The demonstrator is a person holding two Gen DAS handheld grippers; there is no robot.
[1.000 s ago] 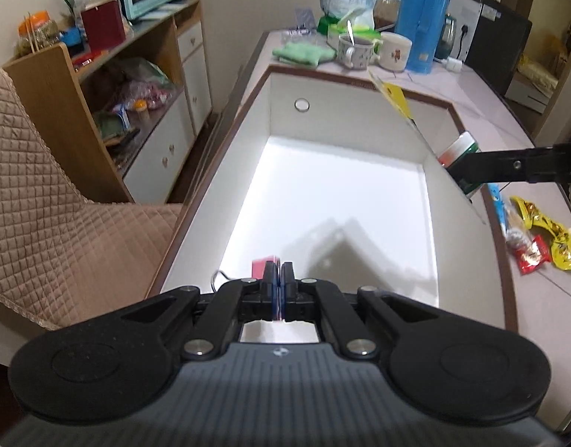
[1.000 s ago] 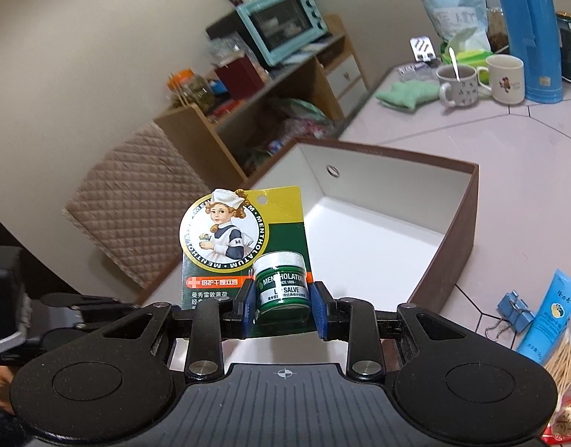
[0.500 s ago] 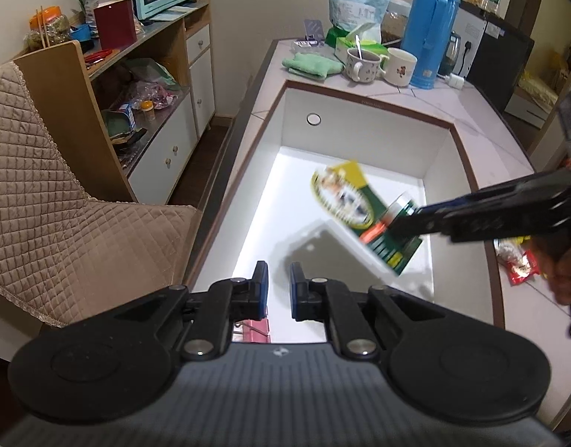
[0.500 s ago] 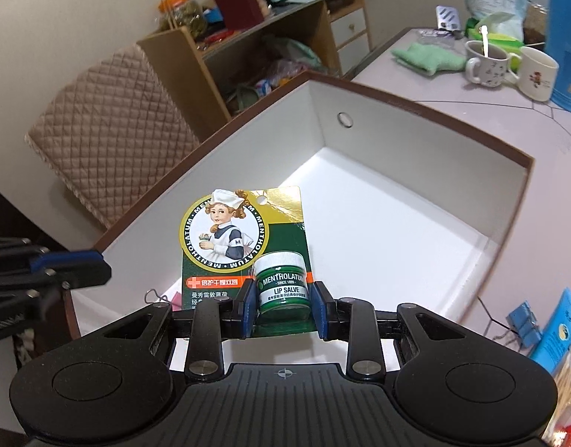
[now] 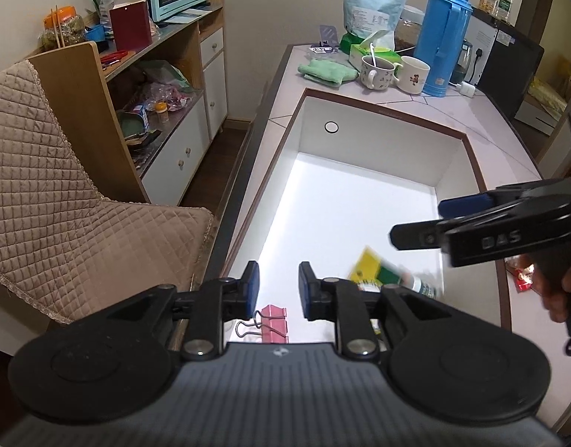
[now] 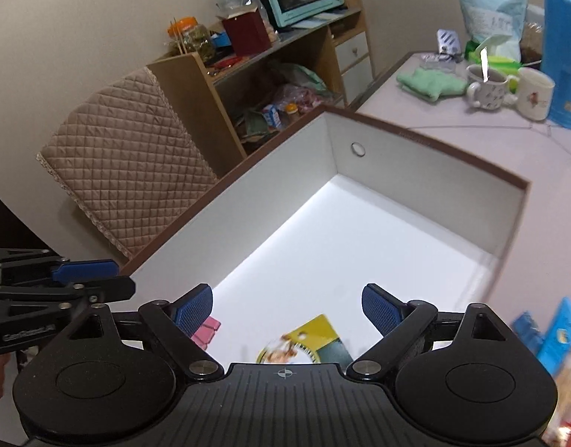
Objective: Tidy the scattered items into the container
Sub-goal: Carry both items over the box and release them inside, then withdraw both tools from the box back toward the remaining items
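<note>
**Container holds the salve card and the pink clip; both grippers hang over it with nothing between their pads**

I see my right gripper (image 6: 287, 307) above the near end of the big white box with the brown rim (image 5: 468, 141), its blue-padded jaws spread wide and gripping nothing. Directly beneath it, inside the box, sits the green-and-yellow carded pack of salve (image 6: 307, 346); it reads blurred in both views, so I cannot tell whether it has come to rest flat on the floor of the box. My left gripper (image 5: 278, 288) hovers over the same near end, jaws parted with a narrower gap and nothing in them. Just below it, on the box floor, lies the pink binder clip with wire handles (image 5: 272, 322), beside the card but apart from it.

Outside the box, past its right wall, some loose things lie on the pale tabletop (image 6: 471, 130): a blue tube (image 6: 557, 339) and a red snack wrapper (image 5: 523, 279).

My judgement: doing this well means lifting the right gripper straight up, clear of the brown rim, before swinging out toward those loose items, so the open fingers do not catch the box wall or drag the card. The two tools sit close together, so I would move one at a time.
</note>
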